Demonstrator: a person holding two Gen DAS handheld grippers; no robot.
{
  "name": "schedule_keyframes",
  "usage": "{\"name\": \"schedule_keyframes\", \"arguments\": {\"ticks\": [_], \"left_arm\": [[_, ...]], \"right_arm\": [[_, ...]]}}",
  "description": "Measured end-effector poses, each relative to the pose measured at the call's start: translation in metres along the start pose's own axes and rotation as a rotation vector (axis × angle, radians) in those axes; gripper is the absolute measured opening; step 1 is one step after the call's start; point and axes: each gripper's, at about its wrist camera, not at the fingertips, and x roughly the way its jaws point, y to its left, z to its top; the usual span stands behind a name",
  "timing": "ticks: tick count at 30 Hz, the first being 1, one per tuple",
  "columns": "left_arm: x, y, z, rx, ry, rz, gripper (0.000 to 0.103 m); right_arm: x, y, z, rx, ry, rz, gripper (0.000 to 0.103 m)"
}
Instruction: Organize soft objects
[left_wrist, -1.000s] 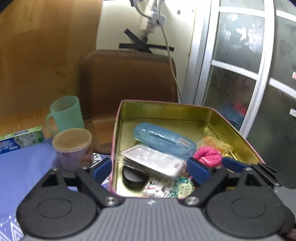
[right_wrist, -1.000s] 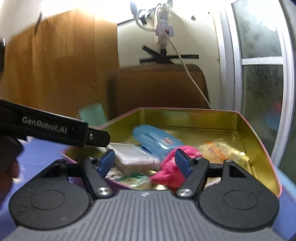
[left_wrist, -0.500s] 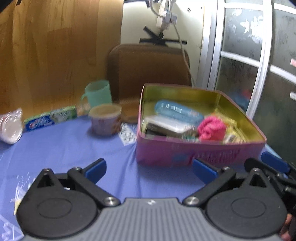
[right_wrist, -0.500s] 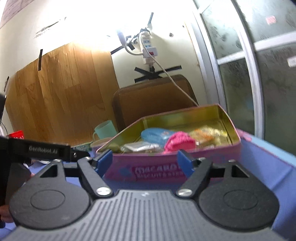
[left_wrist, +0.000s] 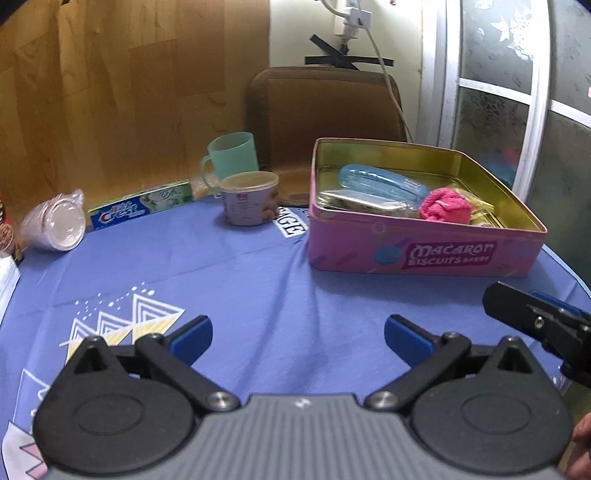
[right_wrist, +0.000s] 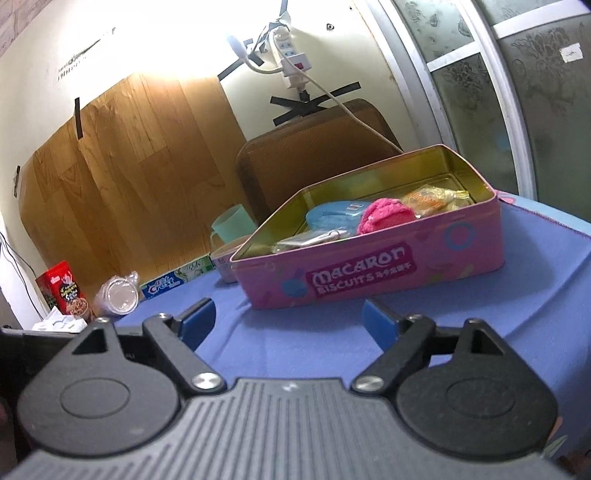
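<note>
Both the left gripper (left_wrist: 297, 334) and right gripper (right_wrist: 288, 319) hover spread and empty, near the pink tin (left_wrist: 424, 251). Best finish: retreat level, leaving the pink cloth (left_wrist: 445, 208) undisturbed inside.

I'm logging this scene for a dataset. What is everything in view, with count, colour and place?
Biscuit tin: one, pink outside, gold inside, right on the tablecloth, open.
Cloth: one, pink, bunched in the tin.
Case: one, light blue, in the tin, at the back.
Wrapped packets: a few, clear and yellow, in the tin.
Mug: one, mint green, behind the tub.
Tub: one, lidded, left of the tin.
Toothpaste box: one, blue and green, back left.
Plastic cups: bagged stack, clear, far left.
Cereal box: one, red, far left.
Tablecloth: one, blue.
Chair: one, brown, behind the table.
Left gripper: open, empty.
Right gripper: open, empty.
</note>
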Motion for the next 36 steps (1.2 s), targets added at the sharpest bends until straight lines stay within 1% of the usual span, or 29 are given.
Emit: {"name": "schedule_keyframes", "arguments": {"ticks": [5,19,25,36], "left_arm": [[-0.002,0.004,-0.004,-0.003,-0.005,0.042,0.103],[0.002,0.003,-0.01,0.026,0.016,0.083,0.103],[0.005,-0.001,-0.012,0.056,0.034,0.127,0.103],[0.003,-0.002,-0.013,0.071,0.037,0.137,0.103]], "right_arm": [[0.0,0.004,-0.001,0.01,0.006,0.001,0.09],[0.001,0.004,-0.003,0.008,0.016,0.012,0.09],[0.002,0.002,-0.004,0.02,0.021,0.014,0.091],[0.001,0.0,-0.002,0.03,0.01,0.015,0.091]]}}
